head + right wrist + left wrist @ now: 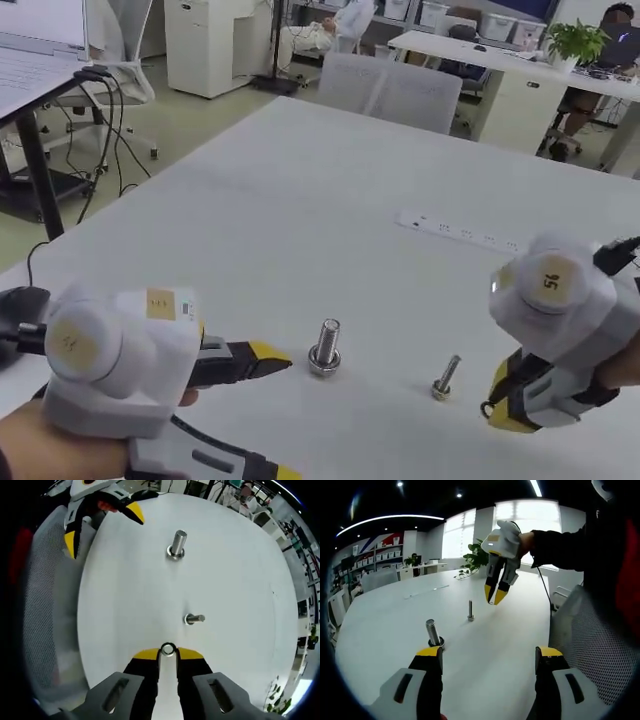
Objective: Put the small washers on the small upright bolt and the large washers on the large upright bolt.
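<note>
Right gripper (pixel 168 653): pinching a washer (pixel 168 649) at its tips, hovering close to the small bolt (pixel 194 618), likely lining up to thread it on. Left gripper (pixel 487 656): gaping wide, empty, hanging beside the large bolt (pixel 434 632) near the front edge of the table (pixel 300 200).

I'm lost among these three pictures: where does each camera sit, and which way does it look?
Head view: on the person's head, facing forward and down at the table, both grippers and a hand.
Left gripper view: on the left gripper, facing along its open jaws across the table at the right gripper; a sleeve shows.
Right gripper view: on the right gripper, facing down past its jaws, shut on a washer.
Shared: all three show the large bolt and small bolt.
</note>
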Demonstrator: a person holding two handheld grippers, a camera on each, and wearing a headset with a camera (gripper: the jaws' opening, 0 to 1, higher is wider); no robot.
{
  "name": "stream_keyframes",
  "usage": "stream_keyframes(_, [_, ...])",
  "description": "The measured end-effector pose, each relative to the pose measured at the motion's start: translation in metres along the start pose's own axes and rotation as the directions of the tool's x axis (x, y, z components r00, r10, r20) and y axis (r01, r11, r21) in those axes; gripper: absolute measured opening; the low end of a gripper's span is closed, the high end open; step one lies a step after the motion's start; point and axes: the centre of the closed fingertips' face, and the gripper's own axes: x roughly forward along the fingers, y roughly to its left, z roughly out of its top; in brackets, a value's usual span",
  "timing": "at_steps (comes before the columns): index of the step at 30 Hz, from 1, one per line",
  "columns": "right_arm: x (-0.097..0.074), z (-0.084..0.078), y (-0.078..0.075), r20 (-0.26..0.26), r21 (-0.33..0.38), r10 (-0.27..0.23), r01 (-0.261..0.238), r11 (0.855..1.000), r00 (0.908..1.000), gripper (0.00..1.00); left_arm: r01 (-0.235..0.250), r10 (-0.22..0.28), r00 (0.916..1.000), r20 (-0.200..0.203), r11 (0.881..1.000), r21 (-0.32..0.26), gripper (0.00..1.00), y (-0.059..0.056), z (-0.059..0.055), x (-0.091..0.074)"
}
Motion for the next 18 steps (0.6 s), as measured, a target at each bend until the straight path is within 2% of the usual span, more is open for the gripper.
stream_keyframes(7, [-0.010, 0.000, -0.012, 0.002, -0.002, -0.030, 0.030, 1.000, 0.9996, 0.14, -0.002, 0.002, 1.0000, 0.002, 1.000, -0.002, 0.75, 0.001, -0.001, 0.000])
stream_keyframes(18, [-0.018, 0.021, -0.028, 0.016, -0.050, -0.060, 0.061, 0.997, 0.9981, 0.14, -0.004, 0.004, 1.0000, 0.003, 1.000, -0.006, 0.75, 0.003, -0.002, -0.001])
